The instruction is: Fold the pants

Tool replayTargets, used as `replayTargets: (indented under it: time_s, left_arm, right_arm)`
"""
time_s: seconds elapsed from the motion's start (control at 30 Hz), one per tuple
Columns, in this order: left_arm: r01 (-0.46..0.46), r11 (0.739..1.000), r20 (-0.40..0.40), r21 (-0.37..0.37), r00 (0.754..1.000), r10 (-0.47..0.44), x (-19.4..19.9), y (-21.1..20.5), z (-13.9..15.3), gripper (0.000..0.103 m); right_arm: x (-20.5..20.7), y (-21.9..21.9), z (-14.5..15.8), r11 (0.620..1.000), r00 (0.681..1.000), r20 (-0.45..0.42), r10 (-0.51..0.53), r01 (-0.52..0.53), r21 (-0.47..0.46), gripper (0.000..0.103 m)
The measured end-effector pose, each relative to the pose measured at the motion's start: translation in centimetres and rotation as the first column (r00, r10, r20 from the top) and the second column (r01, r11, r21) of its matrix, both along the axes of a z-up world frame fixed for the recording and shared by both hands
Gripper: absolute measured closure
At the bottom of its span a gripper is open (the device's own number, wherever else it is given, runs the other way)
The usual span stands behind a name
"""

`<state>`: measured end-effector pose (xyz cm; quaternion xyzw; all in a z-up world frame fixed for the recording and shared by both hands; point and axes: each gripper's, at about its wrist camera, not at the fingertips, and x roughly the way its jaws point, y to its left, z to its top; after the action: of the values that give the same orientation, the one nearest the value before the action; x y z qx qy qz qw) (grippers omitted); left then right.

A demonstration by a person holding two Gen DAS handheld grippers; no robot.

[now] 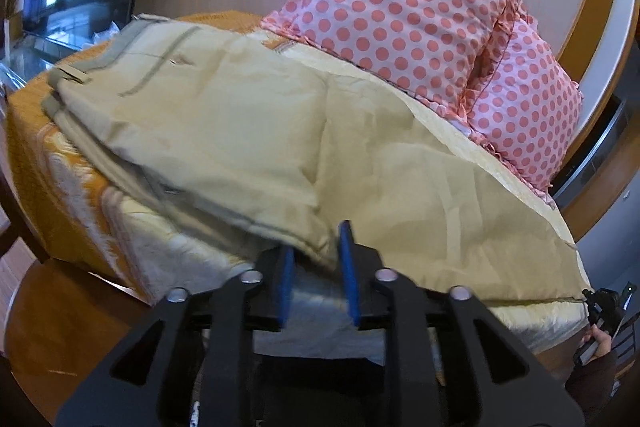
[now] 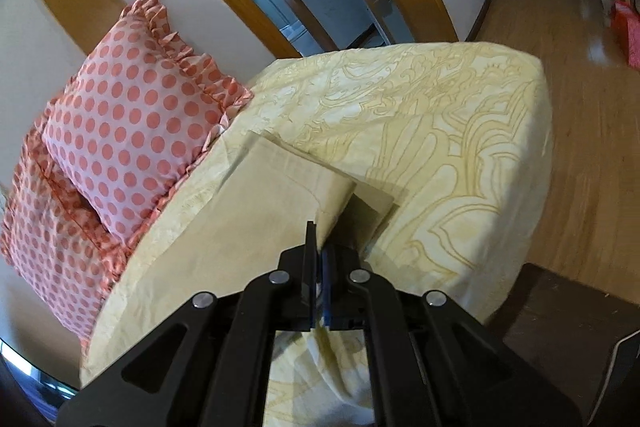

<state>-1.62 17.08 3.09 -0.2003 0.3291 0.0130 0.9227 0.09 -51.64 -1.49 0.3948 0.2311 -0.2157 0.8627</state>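
Beige pants point(image 1: 256, 131) lie spread across the bed, waistband at the far left, legs running right. My left gripper point(image 1: 316, 247) is open at the pants' near edge, around the crotch fold, with the cloth edge between its blue pads. My right gripper point(image 2: 319, 251) is shut on the pants' leg end point(image 2: 280, 203) and lifts that corner slightly off the bed. The right gripper also shows small at the far right of the left wrist view point(image 1: 604, 303).
The bed has a yellow patterned cover point(image 2: 440, 131) and an orange blanket point(image 1: 48, 147) at the left end. Two pink polka-dot pillows point(image 1: 404, 3) lean on the wall behind the pants. Wooden floor point(image 2: 560, 27) lies beyond the bed's right edge.
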Motion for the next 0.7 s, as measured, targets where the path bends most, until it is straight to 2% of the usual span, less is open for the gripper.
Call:
replayTargets:
  time_s: [0.07, 0.1, 0.13, 0.17, 0.2, 0.23, 0.3, 0.43, 0.57, 0.6, 0.63, 0.7]
  left_arm:
    - [-0.023, 0.999, 0.023, 0.024, 0.999, 0.022, -1.1, 0.5, 0.9, 0.073]
    - [-0.057, 0.997, 0.035, 0.052, 0.998, 0.056, -1.7, 0.7, 1.5, 0.073]
    - [-0.107, 0.990, 0.060, 0.095, 0.993, 0.102, -2.4, 1.0, 2.3, 0.071]
    - [-0.143, 0.982, 0.086, 0.123, 0.987, 0.133, -2.9, 1.2, 2.9, 0.065]
    - [-0.177, 0.974, 0.122, 0.142, 0.980, 0.160, -3.3, 1.5, 3.5, 0.038]
    - [-0.219, 0.962, 0.183, 0.163, 0.965, 0.188, -3.8, 1.6, 4.4, 0.017]
    - [-0.245, 0.947, 0.242, 0.208, 0.951, 0.192, -3.7, 1.4, 5.3, 0.016]
    - [-0.203, 0.944, 0.261, 0.260, 0.956, 0.133, -0.7, 0.9, 5.5, 0.016]
    - [-0.199, 0.938, 0.199, 0.283, 0.969, 0.145, 2.1, 1.7, 3.5, 0.016]
    - [-0.208, 0.934, 0.176, 0.292, 0.971, 0.161, 2.7, 2.1, 2.6, 0.016]
    - [-0.219, 0.929, 0.148, 0.299, 0.972, 0.181, 3.2, 2.5, 1.9, 0.016]
    - [-0.235, 0.928, 0.091, 0.291, 0.972, 0.217, 3.6, 3.5, 0.4, 0.016]
  right_arm:
    - [-1.2, 0.0, 0.5, 0.999, 0.999, 0.025, -0.034, 0.034, -0.023, 0.066]
    - [-1.7, -0.2, 0.7, 0.998, 0.998, 0.037, -0.057, 0.058, -0.029, 0.038]
    - [-2.7, -0.4, 1.0, 0.993, 0.993, 0.048, -0.109, 0.111, -0.048, 0.031]
    - [-3.0, -0.7, 1.0, 0.991, 0.991, 0.051, -0.122, 0.125, -0.053, 0.031]
    - [-3.0, -1.1, 0.9, 0.991, 0.991, 0.045, -0.124, 0.126, -0.046, 0.037]
    - [-2.9, -1.5, 0.5, 0.993, 0.992, 0.045, -0.117, 0.118, -0.025, 0.041]
    - [-2.7, -1.6, 0.5, 0.992, 0.993, 0.031, -0.114, 0.115, -0.050, 0.046]
    - [-1.8, -0.6, 0.4, 0.993, 0.996, 0.023, -0.082, 0.083, -0.079, 0.056]
    - [-0.7, 1.3, 0.3, 0.989, 0.999, 0.004, -0.035, 0.036, -0.144, 0.068]
    - [-0.5, 1.4, 0.3, 0.990, 1.000, 0.006, -0.019, 0.020, -0.143, 0.089]
    - [-0.1, 1.2, -0.1, 0.994, 1.000, 0.017, 0.018, -0.016, -0.108, 0.093]
    - [0.3, 1.3, 0.2, 0.994, 0.999, 0.033, 0.019, -0.015, -0.106, 0.095]
